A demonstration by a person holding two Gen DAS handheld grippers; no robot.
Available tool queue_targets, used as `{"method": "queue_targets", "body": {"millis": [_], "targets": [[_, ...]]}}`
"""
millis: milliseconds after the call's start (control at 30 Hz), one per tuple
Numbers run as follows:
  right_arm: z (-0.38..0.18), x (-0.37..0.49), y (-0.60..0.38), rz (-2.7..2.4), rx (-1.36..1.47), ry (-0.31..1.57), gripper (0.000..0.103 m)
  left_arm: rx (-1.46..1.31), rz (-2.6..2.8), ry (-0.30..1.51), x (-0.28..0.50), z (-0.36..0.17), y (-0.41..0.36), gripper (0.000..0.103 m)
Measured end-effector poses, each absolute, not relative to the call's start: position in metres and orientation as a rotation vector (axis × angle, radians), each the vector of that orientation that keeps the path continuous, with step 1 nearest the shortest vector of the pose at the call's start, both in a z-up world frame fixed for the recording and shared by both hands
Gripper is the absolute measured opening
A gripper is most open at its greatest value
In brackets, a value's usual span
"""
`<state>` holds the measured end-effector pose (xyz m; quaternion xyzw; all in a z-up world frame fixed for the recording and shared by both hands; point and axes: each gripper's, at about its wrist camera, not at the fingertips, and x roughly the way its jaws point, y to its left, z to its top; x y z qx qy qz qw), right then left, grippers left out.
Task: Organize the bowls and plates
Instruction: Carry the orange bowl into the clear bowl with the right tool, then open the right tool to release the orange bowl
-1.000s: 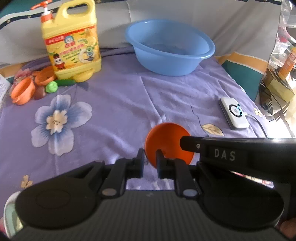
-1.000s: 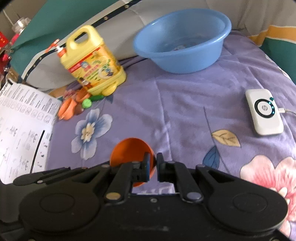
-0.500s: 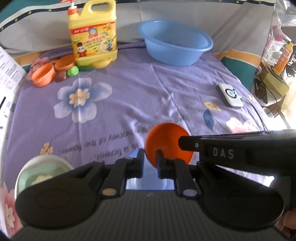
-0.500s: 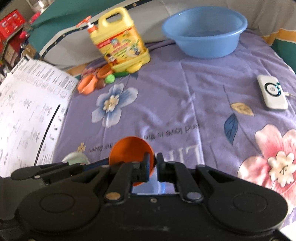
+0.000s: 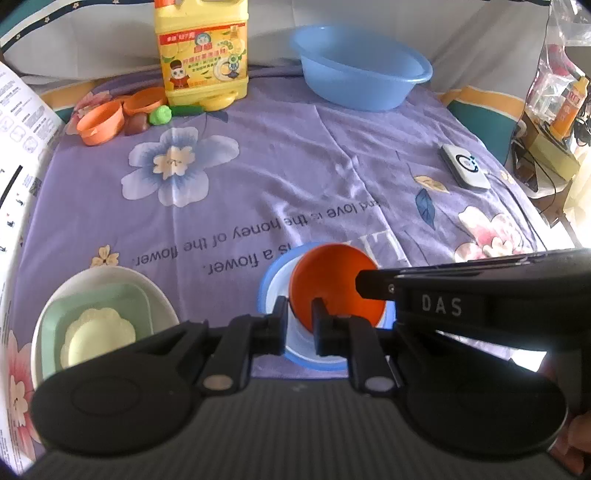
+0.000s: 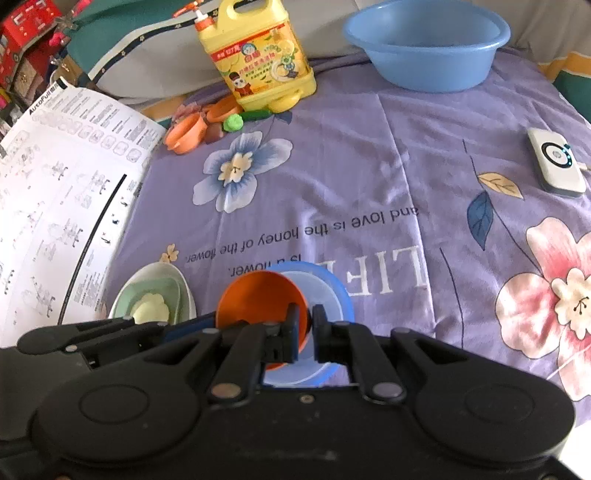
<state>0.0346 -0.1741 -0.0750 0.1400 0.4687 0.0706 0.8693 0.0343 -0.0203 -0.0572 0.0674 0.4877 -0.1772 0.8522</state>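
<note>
Left wrist view alone shows a shelf of bottles (image 5: 565, 99) at right frame edge; right wrist view alone, red boxes (image 6: 22, 33) upper left. Both the left claw (image 5: 300, 317) and right claw (image 6: 306, 325) pinch the orange bowl (image 5: 332, 284), low centre, above the blue-rimmed bowl (image 6: 332, 291). Lower left, a white dish (image 5: 155, 295) nests a green tray (image 5: 136, 302).

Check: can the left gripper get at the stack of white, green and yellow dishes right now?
Probably not yet. The left gripper is shut on the orange bowl with the right gripper, above the blue-rimmed plate. The path to the stacked dishes looks clear.
</note>
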Motion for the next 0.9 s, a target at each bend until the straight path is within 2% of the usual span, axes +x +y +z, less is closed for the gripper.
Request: {"method": "queue_targets", "body": {"millis": [367,467,533,567,600,667,733,767,800,867,900], "targets": [[-0.087,0.043,-0.171,0.147,0.275,1.013,0.008,0.150,-0.362,1.052,0.039,-0.069,-0.021,0.013],[-0.089,0.045,-0.169,0.150,0.268,1.015,0.011,0.152,-0.353,1.053,0.041,-0.070,-0.021,0.015],[-0.089,0.046,-0.169,0.151,0.276,1.017,0.013,0.149,-0.338,1.043,0.041,-0.068,-0.019,0.030],[-0.089,0.047,-0.171,0.153,0.288,1.018,0.020,0.140,-0.335,1.032,0.040,-0.066,-0.017,0.043],[-0.088,0.047,-0.173,0.160,0.306,1.018,0.023,0.137,-0.321,1.018,0.040,-0.063,-0.014,0.051],[-0.084,0.046,-0.177,0.167,0.330,1.004,0.046,0.120,-0.313,0.997,0.038,-0.057,-0.008,0.065],[-0.076,0.043,-0.178,0.174,0.337,0.982,0.062,0.098,-0.301,0.975,0.037,-0.050,-0.002,0.070],[-0.072,0.042,-0.178,0.168,0.331,0.966,0.067,0.091,-0.295,0.965,0.036,-0.048,0.000,0.077],[-0.068,0.041,-0.178,0.168,0.322,0.951,0.069,0.087,-0.285,0.956,0.036,-0.046,0.002,0.085],[-0.061,0.038,-0.179,0.166,0.312,0.926,0.080,0.083,-0.265,0.937,0.035,-0.042,0.007,0.091],[-0.058,0.037,-0.180,0.165,0.311,0.917,0.082,0.081,-0.263,0.935,0.035,-0.040,0.009,0.093]]}}
